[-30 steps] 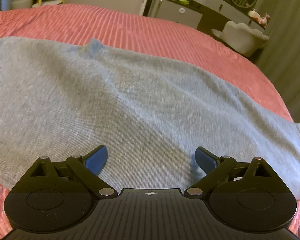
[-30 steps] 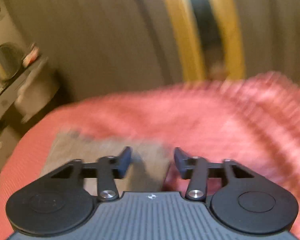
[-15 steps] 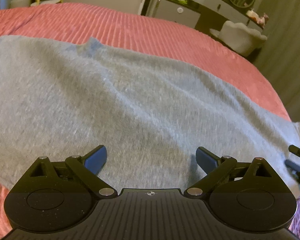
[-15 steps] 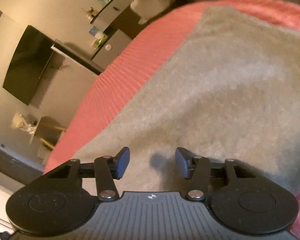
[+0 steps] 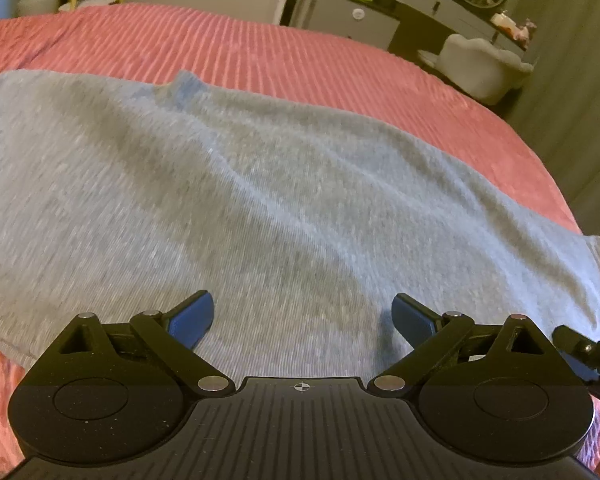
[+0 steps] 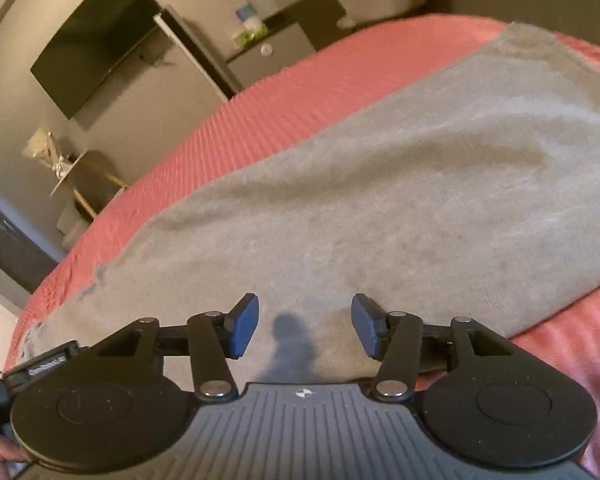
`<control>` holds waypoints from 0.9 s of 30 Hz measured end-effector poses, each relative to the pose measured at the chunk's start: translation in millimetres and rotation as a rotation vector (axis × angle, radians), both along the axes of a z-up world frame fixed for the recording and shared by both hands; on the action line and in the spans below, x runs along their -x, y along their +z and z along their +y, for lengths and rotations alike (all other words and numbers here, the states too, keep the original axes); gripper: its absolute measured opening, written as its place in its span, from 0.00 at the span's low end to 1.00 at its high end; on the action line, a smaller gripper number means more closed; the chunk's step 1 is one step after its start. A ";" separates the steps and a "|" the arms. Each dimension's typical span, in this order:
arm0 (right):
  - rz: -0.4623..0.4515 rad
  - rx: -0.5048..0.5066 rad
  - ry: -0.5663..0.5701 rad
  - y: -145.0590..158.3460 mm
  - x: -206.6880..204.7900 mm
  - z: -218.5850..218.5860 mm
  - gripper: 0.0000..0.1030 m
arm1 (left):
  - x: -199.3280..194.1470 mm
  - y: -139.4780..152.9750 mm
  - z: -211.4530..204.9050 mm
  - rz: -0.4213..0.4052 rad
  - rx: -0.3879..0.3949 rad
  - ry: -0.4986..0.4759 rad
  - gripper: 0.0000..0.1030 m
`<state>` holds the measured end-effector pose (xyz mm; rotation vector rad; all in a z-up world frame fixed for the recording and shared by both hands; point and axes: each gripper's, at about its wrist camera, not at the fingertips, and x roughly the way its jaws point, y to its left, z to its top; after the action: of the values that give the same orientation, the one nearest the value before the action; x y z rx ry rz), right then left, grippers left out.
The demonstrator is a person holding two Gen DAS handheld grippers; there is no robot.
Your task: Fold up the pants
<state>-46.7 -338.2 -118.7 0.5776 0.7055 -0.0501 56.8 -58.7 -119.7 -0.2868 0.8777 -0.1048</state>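
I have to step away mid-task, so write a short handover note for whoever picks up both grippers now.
Left gripper: open, empty, over the near edge of the grey pants.
Right gripper: open, empty, its jaws have just been opening, nothing between them; it hangs over the pants' near edge too.
Pants: spread lengthwise on the pink bedspread.
Done: no cross fold shows.
Left: grasp and fold.

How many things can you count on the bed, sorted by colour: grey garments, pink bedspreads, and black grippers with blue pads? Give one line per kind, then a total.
Grey pants: 1
Pink bedspread: 1
Black grippers with blue pads: 2, the left gripper and the right gripper
Total: 4
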 end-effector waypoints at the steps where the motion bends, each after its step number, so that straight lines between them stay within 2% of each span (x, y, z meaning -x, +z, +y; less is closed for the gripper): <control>1: 0.001 0.003 -0.032 2.9 6.2 4.1 0.50 | 0.7 0.3 0.4 0.000 0.004 0.000 0.96; 5: -0.010 0.075 -0.133 1.1 20.5 4.5 0.50 | 2.0 1.2 1.1 0.003 0.006 0.000 0.96; 7: -0.022 0.119 -0.123 -2.0 23.6 13.4 0.51 | 2.2 1.2 0.2 0.005 -0.001 -0.003 0.96; 9: -0.012 0.194 -0.086 -0.8 19.3 15.8 0.60 | 3.5 1.6 -1.1 0.004 -0.014 -0.009 0.96; 11: -0.004 0.231 -0.042 -2.5 10.7 15.9 0.65 | 4.7 1.6 -2.4 0.005 -0.029 -0.017 0.96; 13: 0.025 0.261 -0.042 4.6 7.0 9.2 0.65 | 5.8 1.6 -3.2 0.005 -0.039 -0.024 0.96; 15: 0.051 0.341 -0.130 8.8 -5.1 -7.5 0.65 | 6.0 1.3 -3.8 0.006 -0.045 -0.027 0.96; 17: 0.139 0.500 -0.345 13.0 0.2 -19.6 0.67 | 4.9 0.1 -4.6 0.011 -0.050 -0.027 0.96; 18: 0.169 0.515 -0.443 13.8 5.8 -30.4 0.67 | 4.7 -0.1 -5.5 0.013 -0.054 -0.028 0.96; 19: 0.167 0.448 -0.521 15.3 17.7 -48.1 0.67 | 4.7 -0.1 -6.4 0.013 -0.059 -0.029 0.96; 21: 0.079 0.147 -0.611 12.7 47.3 -88.1 0.67 | 4.0 -0.7 -7.7 0.011 -0.068 -0.033 0.96; 22: 0.023 -0.049 -0.638 3.8 63.5 -110.1 0.67 | 3.4 -1.2 -8.3 0.010 -0.073 -0.034 0.96; 23: -0.008 -0.163 -0.657 -3.6 73.7 -123.7 0.64 | 2.4 -1.9 -9.4 0.010 -0.079 -0.035 0.96; 24: -0.040 -0.242 -0.681 -10.3 82.2 -134.2 0.57 | 1.6 -2.5 -10.1 0.010 -0.084 -0.035 0.97; 27: -0.119 -0.384 -0.728 -26.2 96.4 -155.5 0.50 | -0.1 -3.3 -11.5 0.006 -0.096 -0.037 0.97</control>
<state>-143.1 -493.6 -145.0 1.1762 0.3582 -0.5620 56.9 -70.2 -123.0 -0.1818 0.8917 -0.0955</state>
